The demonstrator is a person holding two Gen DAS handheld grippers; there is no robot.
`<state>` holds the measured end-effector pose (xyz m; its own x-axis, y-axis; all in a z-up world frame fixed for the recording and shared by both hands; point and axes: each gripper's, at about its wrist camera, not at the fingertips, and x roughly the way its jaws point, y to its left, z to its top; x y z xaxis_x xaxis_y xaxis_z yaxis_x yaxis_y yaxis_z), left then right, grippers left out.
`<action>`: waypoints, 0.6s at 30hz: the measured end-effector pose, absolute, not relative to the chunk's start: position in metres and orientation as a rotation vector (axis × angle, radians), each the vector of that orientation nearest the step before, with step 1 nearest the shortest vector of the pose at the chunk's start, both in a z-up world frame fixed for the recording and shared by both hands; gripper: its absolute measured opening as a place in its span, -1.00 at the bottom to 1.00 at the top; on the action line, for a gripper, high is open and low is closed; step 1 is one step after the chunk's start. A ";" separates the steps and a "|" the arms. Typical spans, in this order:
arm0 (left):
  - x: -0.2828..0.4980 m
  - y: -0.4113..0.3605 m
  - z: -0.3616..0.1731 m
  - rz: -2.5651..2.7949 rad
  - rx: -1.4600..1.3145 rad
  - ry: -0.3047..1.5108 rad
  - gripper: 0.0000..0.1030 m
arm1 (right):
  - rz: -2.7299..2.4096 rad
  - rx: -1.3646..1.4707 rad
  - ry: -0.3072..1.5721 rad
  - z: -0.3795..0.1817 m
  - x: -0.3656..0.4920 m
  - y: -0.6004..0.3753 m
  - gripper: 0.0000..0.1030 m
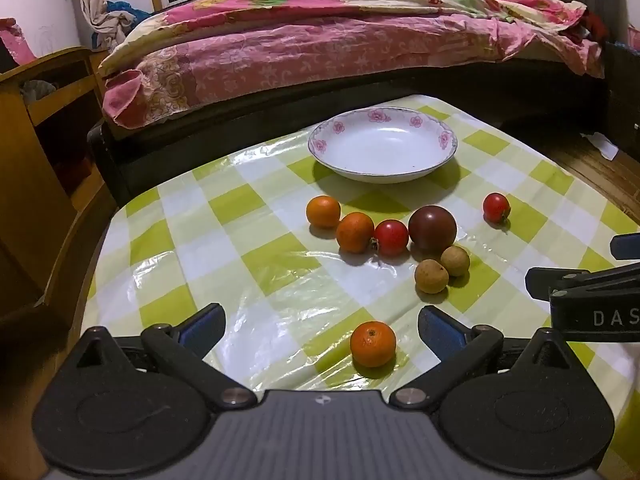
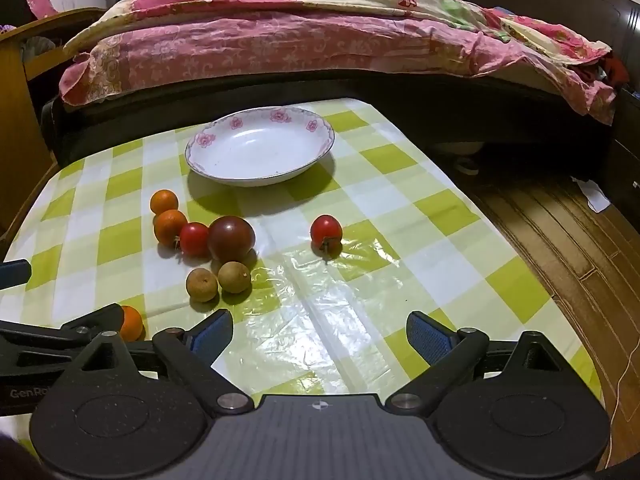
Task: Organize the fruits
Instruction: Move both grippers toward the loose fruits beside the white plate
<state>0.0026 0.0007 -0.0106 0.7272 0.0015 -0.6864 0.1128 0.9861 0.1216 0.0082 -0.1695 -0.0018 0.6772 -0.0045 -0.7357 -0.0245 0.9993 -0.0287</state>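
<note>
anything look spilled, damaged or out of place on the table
Nothing spilled or damaged. The plate sits upright and empty; all eight fruits lie loose on the tablecloth, one orange apart near the left gripper.

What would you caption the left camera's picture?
Open left tongs near an orange; more fruit lies before an empty plate.

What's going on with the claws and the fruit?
Both claws, left and right, open, empty. Eight fruits on the cloth, bowl empty. Nothing blocking.

Right tool open above tablecloth; plate empty; fruits loose.
</note>
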 end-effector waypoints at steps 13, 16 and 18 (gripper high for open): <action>0.005 0.000 -0.016 -0.081 0.178 0.760 1.00 | 0.017 -0.065 0.847 -0.005 0.012 -0.165 0.69; 0.005 0.000 -0.018 -0.082 0.185 0.762 1.00 | 0.018 -0.070 0.855 -0.006 0.013 -0.164 0.68; 0.005 0.000 -0.019 -0.083 0.189 0.763 1.00 | 0.021 -0.073 0.858 -0.006 0.013 -0.163 0.66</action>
<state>0.0054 -0.0001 -0.0192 0.7205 -0.0065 -0.6934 0.1434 0.9798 0.1397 0.0130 -0.1631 -0.0060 0.6543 -0.0113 -0.7562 -0.0475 0.9973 -0.0560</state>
